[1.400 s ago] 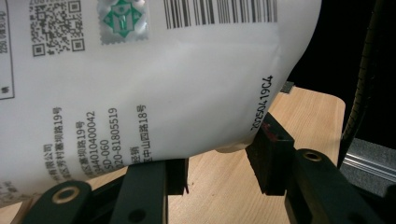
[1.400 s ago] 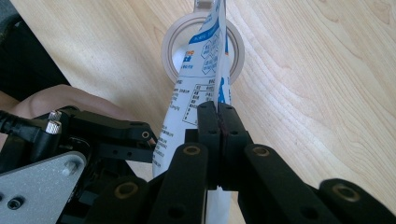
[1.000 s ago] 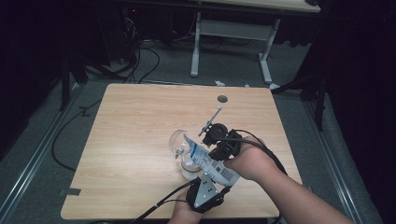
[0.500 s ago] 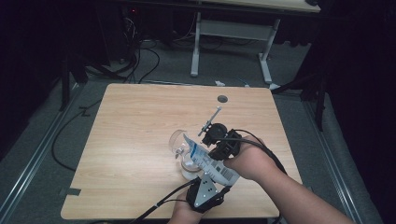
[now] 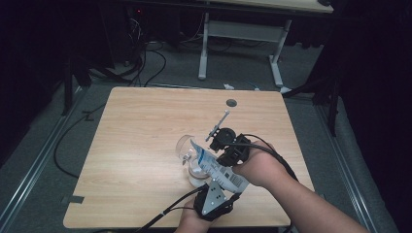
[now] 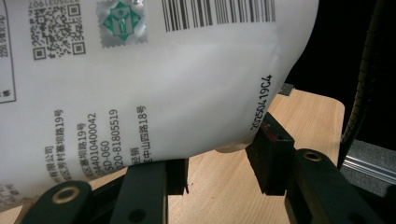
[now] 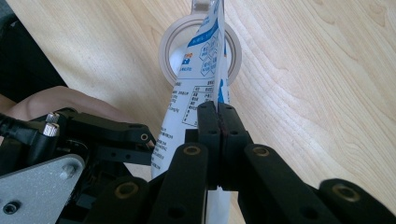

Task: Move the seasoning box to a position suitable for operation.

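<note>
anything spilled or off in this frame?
Nothing spilled. The white pouch is tilted with its top over the clear jar, pinched by the right gripper. The left gripper sits at the pouch's lower edge.

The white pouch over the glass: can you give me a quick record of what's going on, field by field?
Held thing: printed white pouch, tilted
Right gripper: shut on the pouch's edge
Left gripper: jaws part open beneath the pouch; contact unclear
Below the pouch: clear glass, mouth facing the pouch's top end
Surface: wooden table
</note>
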The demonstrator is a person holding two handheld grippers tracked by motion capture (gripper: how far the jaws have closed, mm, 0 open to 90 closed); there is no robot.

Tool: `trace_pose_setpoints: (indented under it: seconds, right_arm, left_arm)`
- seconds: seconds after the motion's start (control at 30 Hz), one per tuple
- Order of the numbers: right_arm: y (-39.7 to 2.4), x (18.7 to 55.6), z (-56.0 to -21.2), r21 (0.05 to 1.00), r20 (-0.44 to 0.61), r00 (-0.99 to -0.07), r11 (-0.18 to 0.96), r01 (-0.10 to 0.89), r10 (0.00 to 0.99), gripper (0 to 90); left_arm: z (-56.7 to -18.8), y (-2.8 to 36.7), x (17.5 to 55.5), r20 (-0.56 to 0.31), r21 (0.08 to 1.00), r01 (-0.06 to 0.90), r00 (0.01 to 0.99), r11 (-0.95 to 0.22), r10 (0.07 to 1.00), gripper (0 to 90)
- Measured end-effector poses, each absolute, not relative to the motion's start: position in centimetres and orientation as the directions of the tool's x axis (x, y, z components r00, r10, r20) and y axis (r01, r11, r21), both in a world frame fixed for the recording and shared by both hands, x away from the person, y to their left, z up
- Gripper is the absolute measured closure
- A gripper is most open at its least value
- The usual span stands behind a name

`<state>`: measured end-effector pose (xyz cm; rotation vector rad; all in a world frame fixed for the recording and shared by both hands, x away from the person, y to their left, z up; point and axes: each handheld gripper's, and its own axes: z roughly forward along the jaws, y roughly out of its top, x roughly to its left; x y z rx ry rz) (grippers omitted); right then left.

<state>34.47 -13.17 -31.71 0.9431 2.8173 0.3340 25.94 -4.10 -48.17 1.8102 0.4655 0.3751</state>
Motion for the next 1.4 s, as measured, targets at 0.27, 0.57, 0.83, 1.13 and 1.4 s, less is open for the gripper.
trace_pose_setpoints:
  seconds: [0.27, 0.57, 0.83, 1.13, 1.4]
  right_arm:
    - [-13.13, 34.48, -31.69, 0.254, -0.074, -0.791, 0.779, 0.574, 0.607, 90.0]
    - [-13.09, 34.47, -31.6, 0.259, -0.077, -0.792, 0.779, 0.571, 0.606, 90.0]
    - [-13.04, 34.5, -31.53, 0.257, -0.08, -0.793, 0.781, 0.569, 0.604, 90.0]
    - [-12.89, 34.54, -31.48, 0.262, -0.079, -0.794, 0.781, 0.566, 0.602, 90.0]
    - [-12.8, 34.48, -31.34, 0.262, -0.083, -0.794, 0.782, 0.565, 0.602, 90.0]
  left_arm:
    - [-48.15, -4.1, 25.94, 0.013, 0.962, 0.124, 0.869, -0.243, 0.494, 61.8]
    - [-48.03, -4.11, 25.96, 0.012, 0.963, 0.123, 0.87, -0.24, 0.493, 61.8]
    - [-47.98, -4.09, 25.98, 0.012, 0.963, 0.122, 0.869, -0.24, 0.494, 61.8]
    - [-47.9, -3.99, 26.04, 0.014, 0.964, 0.12, 0.868, -0.237, 0.496, 61.8]
    - [-47.83, -3.95, 26.05, 0.014, 0.965, 0.119, 0.867, -0.234, 0.498, 61.8]
